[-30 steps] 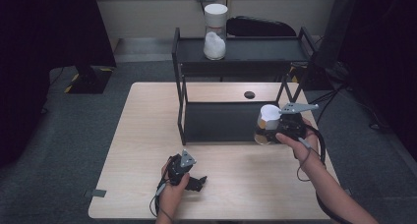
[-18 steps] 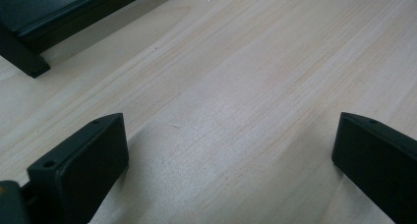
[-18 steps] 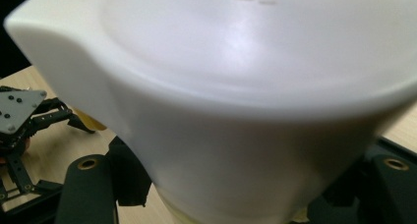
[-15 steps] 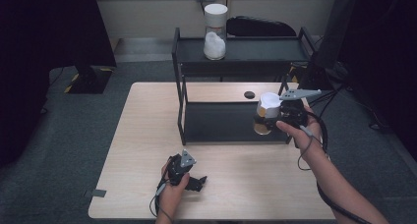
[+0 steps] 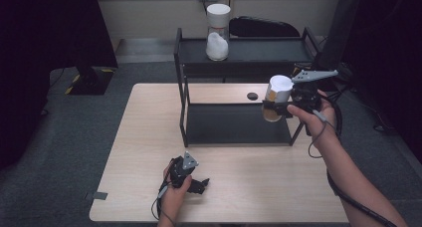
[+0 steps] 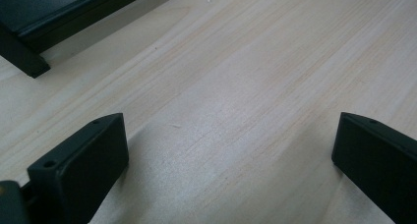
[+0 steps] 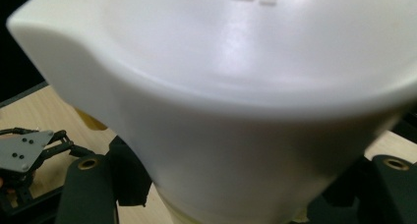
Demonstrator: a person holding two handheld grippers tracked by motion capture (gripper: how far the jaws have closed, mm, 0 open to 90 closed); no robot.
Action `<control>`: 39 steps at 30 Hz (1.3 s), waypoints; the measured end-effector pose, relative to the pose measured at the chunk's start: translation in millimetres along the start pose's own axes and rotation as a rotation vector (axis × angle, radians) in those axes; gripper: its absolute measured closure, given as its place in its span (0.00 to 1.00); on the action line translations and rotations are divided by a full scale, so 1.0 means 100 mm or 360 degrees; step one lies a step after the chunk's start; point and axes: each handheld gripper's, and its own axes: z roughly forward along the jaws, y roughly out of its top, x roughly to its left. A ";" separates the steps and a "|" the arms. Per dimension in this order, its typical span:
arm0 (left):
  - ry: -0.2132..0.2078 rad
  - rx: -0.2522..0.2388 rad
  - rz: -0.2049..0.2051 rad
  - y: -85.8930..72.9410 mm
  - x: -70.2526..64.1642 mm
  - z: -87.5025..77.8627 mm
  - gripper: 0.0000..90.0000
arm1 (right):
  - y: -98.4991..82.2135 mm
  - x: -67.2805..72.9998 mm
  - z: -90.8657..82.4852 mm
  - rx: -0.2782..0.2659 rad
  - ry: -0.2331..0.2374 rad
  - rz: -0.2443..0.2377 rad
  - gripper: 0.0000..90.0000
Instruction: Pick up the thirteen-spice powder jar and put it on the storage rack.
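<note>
White-lidded clear plastic jar with yellowish contents (image 5: 275, 98) (image 7: 236, 86), upright, clamped off the table between black jaws at 3 o'clock of the black metal two-tier shelf rack (image 5: 239, 127), beside its right edge.

Jar (image 5: 218, 32) on rack (image 5: 239, 55) top; rack on table (image 5: 139, 137)

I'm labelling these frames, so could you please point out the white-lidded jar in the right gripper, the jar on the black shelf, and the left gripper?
White-lidded yellowish jar (image 5: 276, 95), high view, its side.
Clear jar of white powder (image 5: 218, 38), high view, its body.
Left gripper (image 5: 199, 185), high view, between its fingertips.
</note>
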 end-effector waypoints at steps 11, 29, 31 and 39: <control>0.0000 0.0002 0.0001 0.00 0.00 0.00 0.00 | 0.30 0.03 -0.07 0.0000 -0.0036 -0.0037 0.33; 0.0000 0.0001 0.0000 0.00 0.00 0.00 0.00 | 0.76 0.09 -0.11 0.0038 -0.0031 -0.0058 0.33; 0.0000 0.0002 0.0000 0.00 0.00 0.00 0.00 | 0.81 0.09 -0.12 0.0034 -0.0030 -0.0054 0.33; 0.0001 0.0003 0.0003 0.00 0.00 0.00 0.00 | 1.03 0.11 -0.17 0.0053 -0.0047 -0.0066 0.33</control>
